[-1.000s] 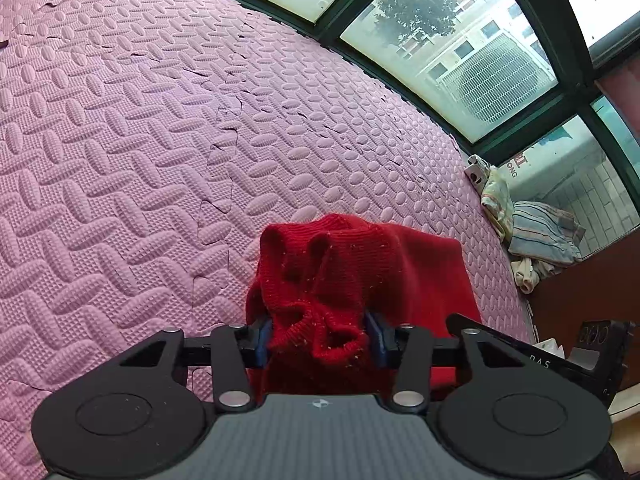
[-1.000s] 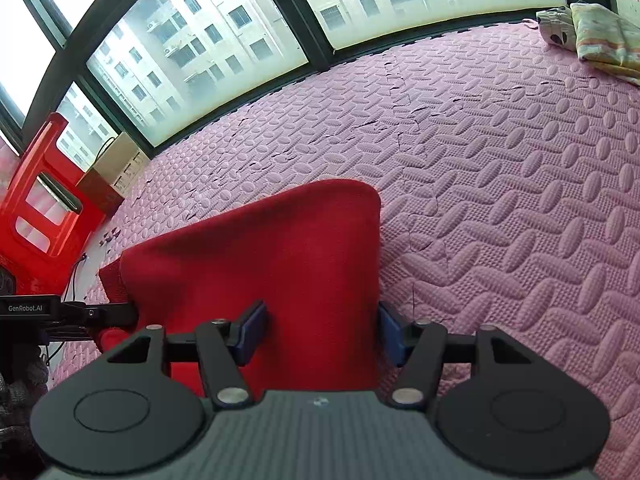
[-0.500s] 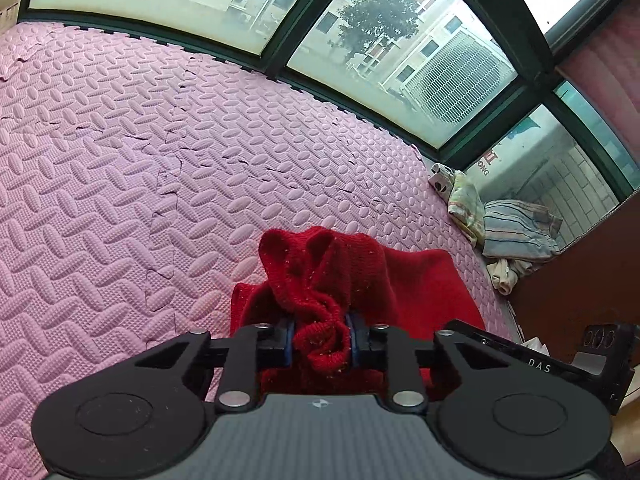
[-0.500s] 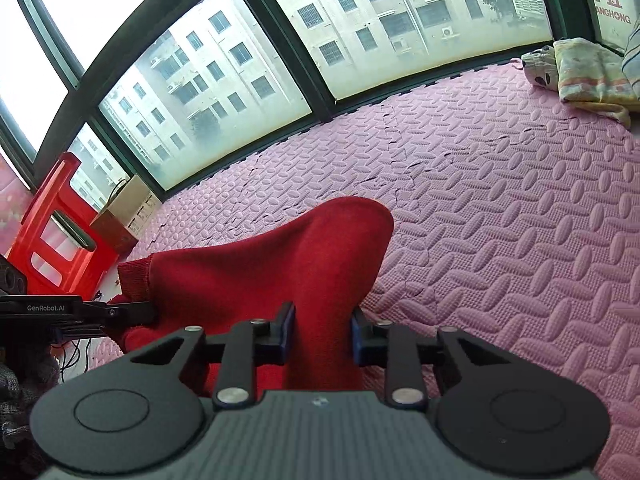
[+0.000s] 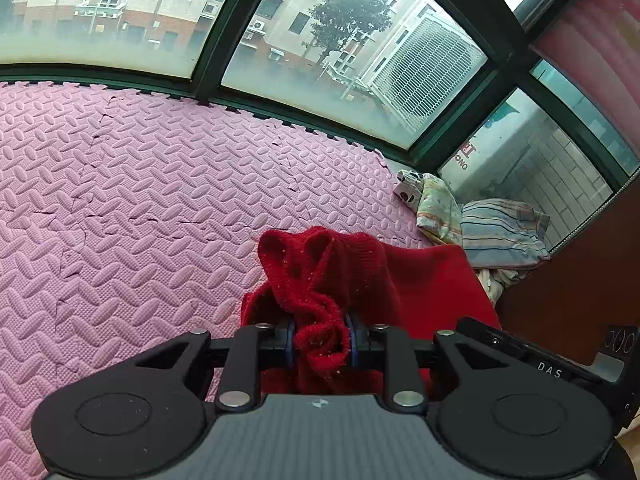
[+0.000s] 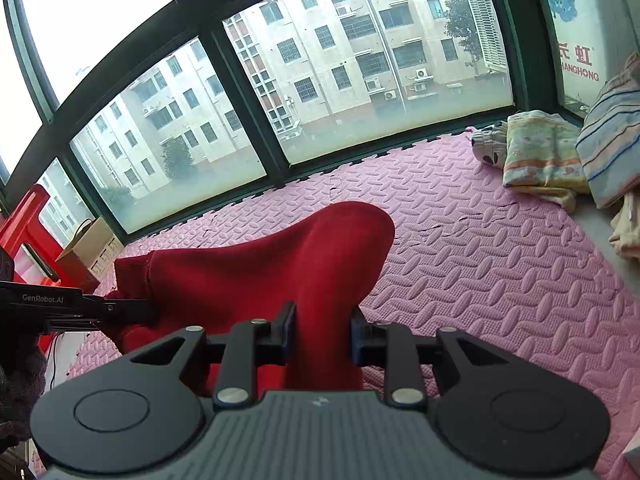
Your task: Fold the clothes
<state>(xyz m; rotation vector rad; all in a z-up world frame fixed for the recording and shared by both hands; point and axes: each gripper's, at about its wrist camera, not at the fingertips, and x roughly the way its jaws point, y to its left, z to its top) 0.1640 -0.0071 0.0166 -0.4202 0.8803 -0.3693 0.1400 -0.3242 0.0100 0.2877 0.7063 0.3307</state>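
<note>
A red knitted sweater (image 5: 360,276) hangs lifted over the pink foam mat (image 5: 140,200). My left gripper (image 5: 320,338) is shut on a bunched ribbed edge of it, the fabric squeezed between the blue pads. In the right wrist view the red sweater (image 6: 280,264) rises in a smooth hump, and my right gripper (image 6: 322,334) is shut on a thick fold of it. The left gripper's black body (image 6: 80,306) shows at the left edge there, clamped on the garment's other end. The cloth stretches between both grippers.
A pile of folded striped and patterned cloths (image 5: 480,228) lies at the mat's right end, also visible as the cloth pile (image 6: 560,156). Large windows (image 6: 340,80) border the mat's far side. A red stool (image 6: 24,240) and a cardboard box (image 6: 92,248) stand at the left.
Both grippers closed on the red sweater and lifted it off the mat. The cameras tilted up, so more window and less mat shows.
</note>
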